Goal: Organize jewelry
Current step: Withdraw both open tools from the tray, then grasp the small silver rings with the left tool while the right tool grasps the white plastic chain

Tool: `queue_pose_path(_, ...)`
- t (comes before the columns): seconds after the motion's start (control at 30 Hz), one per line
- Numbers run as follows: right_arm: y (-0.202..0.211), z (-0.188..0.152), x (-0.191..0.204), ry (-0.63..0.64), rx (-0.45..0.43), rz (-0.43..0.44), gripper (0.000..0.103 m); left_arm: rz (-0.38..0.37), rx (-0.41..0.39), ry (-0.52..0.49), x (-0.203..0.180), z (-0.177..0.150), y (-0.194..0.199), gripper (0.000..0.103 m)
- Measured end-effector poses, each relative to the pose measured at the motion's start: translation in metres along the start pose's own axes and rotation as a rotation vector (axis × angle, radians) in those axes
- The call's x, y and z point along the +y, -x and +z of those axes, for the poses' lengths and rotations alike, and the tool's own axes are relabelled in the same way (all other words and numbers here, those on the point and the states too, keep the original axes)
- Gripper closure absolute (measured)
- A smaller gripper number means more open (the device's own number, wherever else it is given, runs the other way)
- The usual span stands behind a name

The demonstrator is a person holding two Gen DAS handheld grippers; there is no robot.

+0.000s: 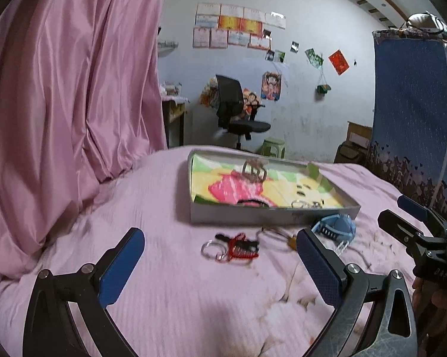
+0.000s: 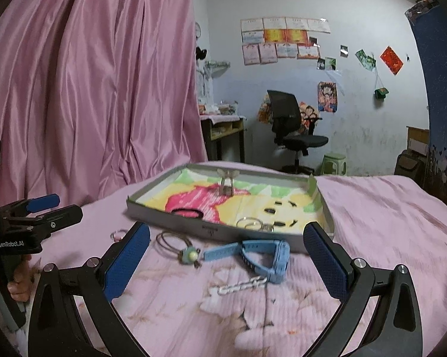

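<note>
A shallow grey tray (image 2: pixel 164 218) with a colourful drawing inside lies on the pink bedspread. It holds a clear hair clip (image 2: pixel 227 185), a black hair tie (image 2: pixel 187 212) and silver rings (image 2: pixel 251 223). In front of it lie a blue watch (image 2: pixel 265 253), a wire bangle with a green pendant (image 2: pixel 176 244), a white chain (image 2: pixel 241 285) and a small ring (image 2: pixel 118 233). My right gripper (image 2: pixel 226 263) is open just short of the watch. My left gripper (image 1: pixel 220 267) is open before silver rings and a red-black piece (image 1: pixel 232 247). The watch (image 1: pixel 336 226) and tray (image 1: pixel 253 218) lie beyond.
A pink curtain (image 1: pixel 60 104) hangs along the left of the bed. A blue fabric wardrobe (image 1: pixel 413 104) stands at the right. Beyond the bed are an office chair (image 2: pixel 294 128), a green stool (image 2: pixel 335 163) and a desk (image 2: pixel 223 131). A hand (image 2: pixel 18 285) holds the left gripper's handle.
</note>
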State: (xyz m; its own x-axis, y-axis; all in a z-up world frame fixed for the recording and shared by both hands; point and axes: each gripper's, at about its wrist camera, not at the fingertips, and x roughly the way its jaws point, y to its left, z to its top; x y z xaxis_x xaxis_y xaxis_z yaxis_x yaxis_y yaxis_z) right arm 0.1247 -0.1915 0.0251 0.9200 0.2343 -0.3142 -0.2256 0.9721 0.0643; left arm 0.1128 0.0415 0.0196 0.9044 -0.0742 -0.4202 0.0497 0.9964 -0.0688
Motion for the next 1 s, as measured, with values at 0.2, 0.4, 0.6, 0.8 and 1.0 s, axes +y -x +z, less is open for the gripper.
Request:
queue_pose_path(0.2,-0.005,-0.007,-0.002,0.001,0.056,-0.004,0.001,-0.011,0.074,0.035,0.011,-0.005,-0.014,0.0)
queue_pose_path(0.4,-0.015,-0.013,-0.008,-0.024,0.126,-0.01,0.001,-0.015,0.146,0.053,0.014,-0.009,-0.029,0.0)
queue_pose_path(0.6,-0.031,-0.021,-0.01,-0.041,0.207,-0.006,0.001,-0.024,0.22,0.056,0.014,-0.012,-0.043,0.0)
queue_pose_path(0.8,-0.043,-0.026,-0.013,-0.07,0.265,0.031,0.001,-0.048,0.277,0.048,0.012,-0.012,-0.056,0.0)
queue_pose_path(1.0,-0.063,-0.034,-0.018,-0.117,0.351,0.082,0.002,-0.087,0.298,0.058,0.014,-0.009,-0.067,0.004)
